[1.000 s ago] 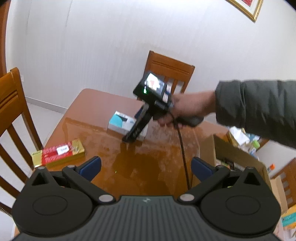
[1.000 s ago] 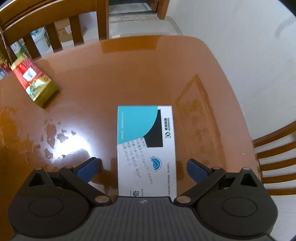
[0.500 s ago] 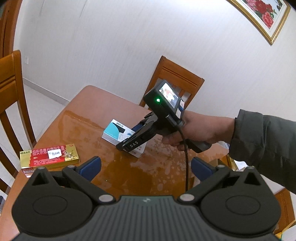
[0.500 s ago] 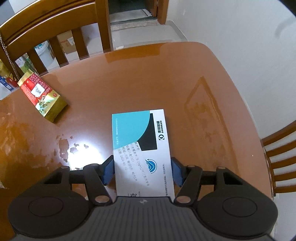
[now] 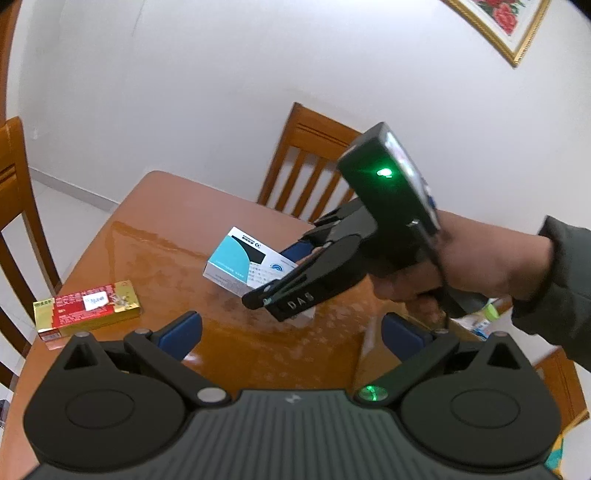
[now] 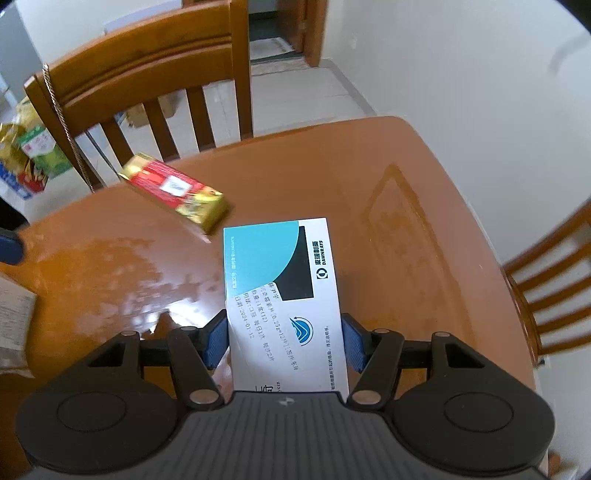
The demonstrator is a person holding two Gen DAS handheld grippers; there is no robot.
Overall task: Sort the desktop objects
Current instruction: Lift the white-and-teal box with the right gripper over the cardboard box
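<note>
1. The right gripper (image 6: 284,341) is squeezing the white and teal medicine box (image 6: 280,291) between its blue pads (image 6: 218,339), holding it up above the wooden table (image 6: 388,221).
2. The left gripper (image 5: 291,332) is staying wide, holding nothing.
3. The red and gold box (image 6: 173,192) is lying on the table's far left, near a chair (image 6: 147,85).

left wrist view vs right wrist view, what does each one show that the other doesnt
Only the left wrist view shows the person's hand, the framed picture and the open left tongs. Only the right wrist view shows the doorway and both blue pads of the right tongs pressing the white and teal box. Both show that box, the red and gold box and the table.
</note>
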